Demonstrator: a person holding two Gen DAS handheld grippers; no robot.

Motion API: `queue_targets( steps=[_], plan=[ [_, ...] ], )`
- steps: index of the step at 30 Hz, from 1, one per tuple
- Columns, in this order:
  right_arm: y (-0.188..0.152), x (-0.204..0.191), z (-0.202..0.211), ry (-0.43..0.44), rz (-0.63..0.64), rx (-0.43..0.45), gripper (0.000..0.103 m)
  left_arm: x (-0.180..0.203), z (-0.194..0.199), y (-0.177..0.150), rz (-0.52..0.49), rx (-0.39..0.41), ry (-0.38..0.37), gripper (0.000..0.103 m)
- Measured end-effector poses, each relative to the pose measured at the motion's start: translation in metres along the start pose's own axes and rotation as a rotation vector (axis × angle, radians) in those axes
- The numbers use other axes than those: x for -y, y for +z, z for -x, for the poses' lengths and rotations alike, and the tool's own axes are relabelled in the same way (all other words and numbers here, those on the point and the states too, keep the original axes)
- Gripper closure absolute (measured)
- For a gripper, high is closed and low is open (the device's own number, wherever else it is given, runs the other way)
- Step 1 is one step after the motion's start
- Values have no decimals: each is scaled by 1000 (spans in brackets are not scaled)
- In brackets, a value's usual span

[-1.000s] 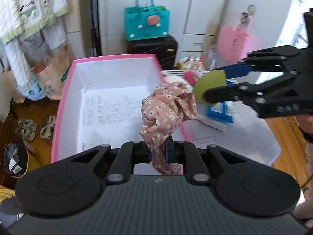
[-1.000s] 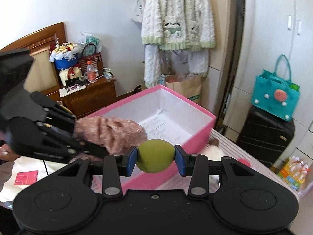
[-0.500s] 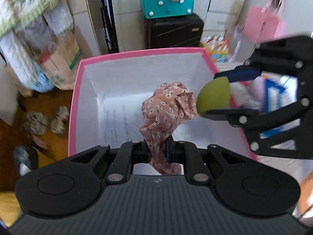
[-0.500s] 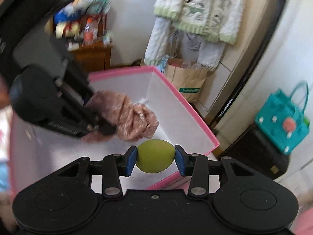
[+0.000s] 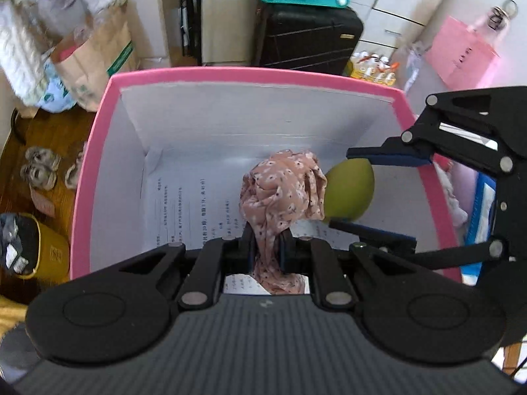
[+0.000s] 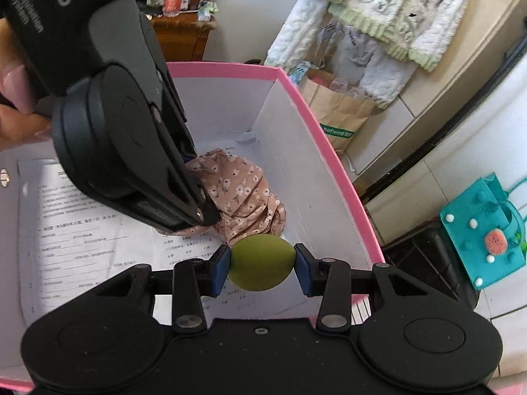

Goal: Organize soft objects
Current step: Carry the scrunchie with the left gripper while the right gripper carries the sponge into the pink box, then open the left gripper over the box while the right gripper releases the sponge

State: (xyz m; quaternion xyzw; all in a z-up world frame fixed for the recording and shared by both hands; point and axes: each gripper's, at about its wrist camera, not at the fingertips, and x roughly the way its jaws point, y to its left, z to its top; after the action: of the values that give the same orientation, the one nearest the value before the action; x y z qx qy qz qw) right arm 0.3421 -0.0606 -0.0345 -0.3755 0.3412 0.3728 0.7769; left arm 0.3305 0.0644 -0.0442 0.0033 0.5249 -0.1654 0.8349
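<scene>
Both hand-held grippers (image 5: 266,250) tilt down (loaded).

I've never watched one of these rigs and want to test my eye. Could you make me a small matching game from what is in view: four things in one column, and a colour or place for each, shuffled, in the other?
Things:
1. floral cloth
2. green ball
3. box
4. printed sheet

Descriptions:
A. pink rim, white inside
B. lying flat on the box floor
C. pinched in the left gripper
D. held between the blue fingers of the right gripper

Pairs: 1-C, 2-D, 3-A, 4-B
</scene>
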Motion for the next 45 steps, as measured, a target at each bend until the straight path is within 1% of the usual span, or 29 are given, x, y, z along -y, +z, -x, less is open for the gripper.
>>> queue_targets(
  steps=[2, 4, 8, 13, 14, 15, 16, 19, 22, 24, 25, 28, 30, 31, 33, 36, 37, 40, 42, 45],
  plan=[
    [3, 0, -7, 2, 8, -27, 57, -4, -6, 1, 30, -10, 6, 91],
    [5, 0, -12, -8, 13, -43, 56, -7, -11, 4, 54, -29, -5, 91],
    [4, -1, -15, -25, 16, -49, 55, -6, -16, 9, 40, -23, -4, 91],
    [-1, -1, -15, -36, 7, -48, 55, -7, -24, 14, 67, -23, -29, 91],
    [-2, -2, -14, -39, 9, -46, 56, -8, -25, 15, 74, -23, -28, 91],
    [-3, -1, -13, -37, 7, -47, 59, -9, -27, 16, 80, -23, -25, 91],
    [-4, -1, -12, -38, -7, -49, 65, -9, -28, 16, 90, -22, -17, 91],
    [-8, 4, 1, -41, -64, -3, 65, -6, -28, 17, 93, -8, -6, 91],
    [-16, 9, 23, -12, -168, 53, 65, -3, -29, 17, 100, 0, -11, 91],
    [-22, 6, 33, -1, -214, 68, 65, -3, -31, 16, 96, -5, -7, 90],
    [-25, 4, 38, 12, -229, 81, 65, -3, -32, 15, 96, -7, 1, 88],
    [-31, 1, 47, 32, -271, 93, 64, -4, -32, 13, 99, -24, 12, 75],
    [-33, 3, 48, 57, -300, 99, 64, -4, -30, 12, 98, -24, 21, 75],
    [-34, 5, 48, 77, -338, 99, 64, -4, -26, 11, 95, -10, 25, 73],
    [-36, 4, 49, 114, -399, 97, 64, -3, -18, 8, 90, 18, 37, 65],
    [-39, -1, 52, 154, -442, 116, 62, -4, -6, 2, 101, 4, 24, 55],
    [-39, -4, 54, 155, -447, 122, 62, -5, -1, -1, 106, 4, 26, 50],
    [-45, -9, 62, 164, -469, 144, 62, -4, 16, -10, 113, 18, 52, 50],
    [-48, -10, 68, 174, -481, 157, 62, -2, 27, -19, 91, 33, 70, 49],
    [-51, -12, 78, 166, -485, 173, 61, 5, 47, -30, 38, 53, 104, 46]
  ],
)
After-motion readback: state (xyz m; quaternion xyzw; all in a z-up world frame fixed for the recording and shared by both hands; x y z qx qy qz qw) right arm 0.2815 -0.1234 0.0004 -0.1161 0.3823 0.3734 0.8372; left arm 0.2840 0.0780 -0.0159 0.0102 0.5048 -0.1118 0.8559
